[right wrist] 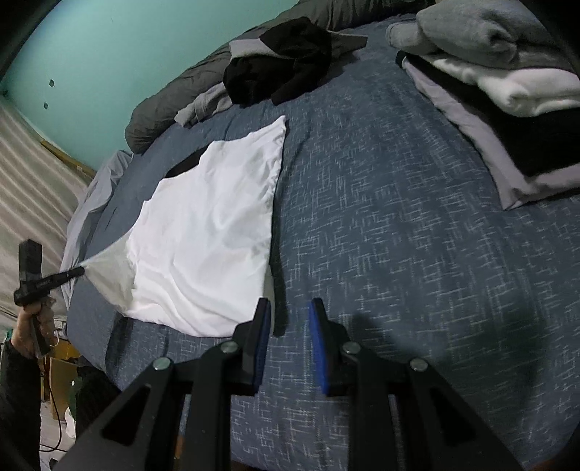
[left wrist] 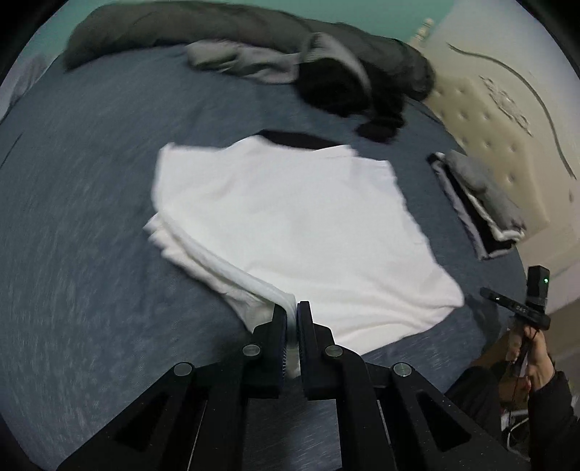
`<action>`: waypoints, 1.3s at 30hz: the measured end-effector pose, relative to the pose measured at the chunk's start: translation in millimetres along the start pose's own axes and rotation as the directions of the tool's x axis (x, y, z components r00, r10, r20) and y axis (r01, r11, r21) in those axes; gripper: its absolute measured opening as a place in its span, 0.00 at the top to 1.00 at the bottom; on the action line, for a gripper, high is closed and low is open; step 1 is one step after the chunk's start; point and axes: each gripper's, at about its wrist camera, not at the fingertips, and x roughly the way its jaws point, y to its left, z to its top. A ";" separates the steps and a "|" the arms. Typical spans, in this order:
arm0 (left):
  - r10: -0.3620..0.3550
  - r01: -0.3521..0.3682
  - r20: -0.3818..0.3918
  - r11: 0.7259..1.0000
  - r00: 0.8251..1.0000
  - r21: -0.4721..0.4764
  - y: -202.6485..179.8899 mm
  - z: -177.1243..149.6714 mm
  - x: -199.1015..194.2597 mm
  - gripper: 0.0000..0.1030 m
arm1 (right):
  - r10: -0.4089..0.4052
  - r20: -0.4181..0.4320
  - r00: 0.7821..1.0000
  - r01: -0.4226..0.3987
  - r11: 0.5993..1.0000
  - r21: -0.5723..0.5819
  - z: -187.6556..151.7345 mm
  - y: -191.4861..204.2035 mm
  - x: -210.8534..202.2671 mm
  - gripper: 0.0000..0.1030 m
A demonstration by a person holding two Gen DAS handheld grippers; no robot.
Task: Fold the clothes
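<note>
The wide bed covered in blue-grey woven fabric [right wrist: 398, 235] serves as the folding surface, which is likely why everything is spread or stacked on it. Along its far edge lies a long dark-grey bolster or rolled quilt [left wrist: 217, 25], with a loose heap of black and grey clothes [right wrist: 279, 69] against it, apparently the pile not yet folded. The white cotton T-shirt [left wrist: 290, 224] lies flat in the middle of the bed, partly folded already, with a strip of black cloth [left wrist: 290, 139] showing at its far edge. Toward the padded cream headboard [left wrist: 489, 119] sits a neat stack of folded grey, white and black garments [right wrist: 507, 108], set aside so the finished pieces stay clear of the working area.

The left gripper [left wrist: 291, 322] has its jaws pressed together on a corner of the shirt; in the right wrist view that corner is drawn up off the bed into a taut cone, probably to carry it across for the next fold. The right gripper [right wrist: 290, 319] hangs over bare bedding just beside the shirt's near corner, jaws partly spread with nothing between them, seemingly poised to take that corner.
</note>
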 end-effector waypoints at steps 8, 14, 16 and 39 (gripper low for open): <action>-0.068 0.073 -0.031 0.973 0.997 0.221 -142.4 51.3 43.6 0.96 | 0.036 0.027 0.999 -0.036 0.999 -0.006 8.6 1.3 -15.7 0.80; -0.102 0.152 -0.155 0.923 0.983 0.355 -243.6 33.4 117.0 0.96 | 0.064 0.050 0.997 -0.063 0.998 -0.020 17.1 8.6 -26.0 0.80; -0.089 0.167 -0.210 0.907 0.974 0.387 -266.5 17.9 146.1 0.96 | 0.064 0.048 0.997 -0.063 0.998 -0.019 19.0 8.3 -26.1 0.80; 0.053 0.001 -0.159 0.947 0.986 0.320 -133.1 -34.1 115.0 0.59 | 0.046 -0.092 0.995 -0.055 0.994 -0.096 40.3 67.3 52.2 0.47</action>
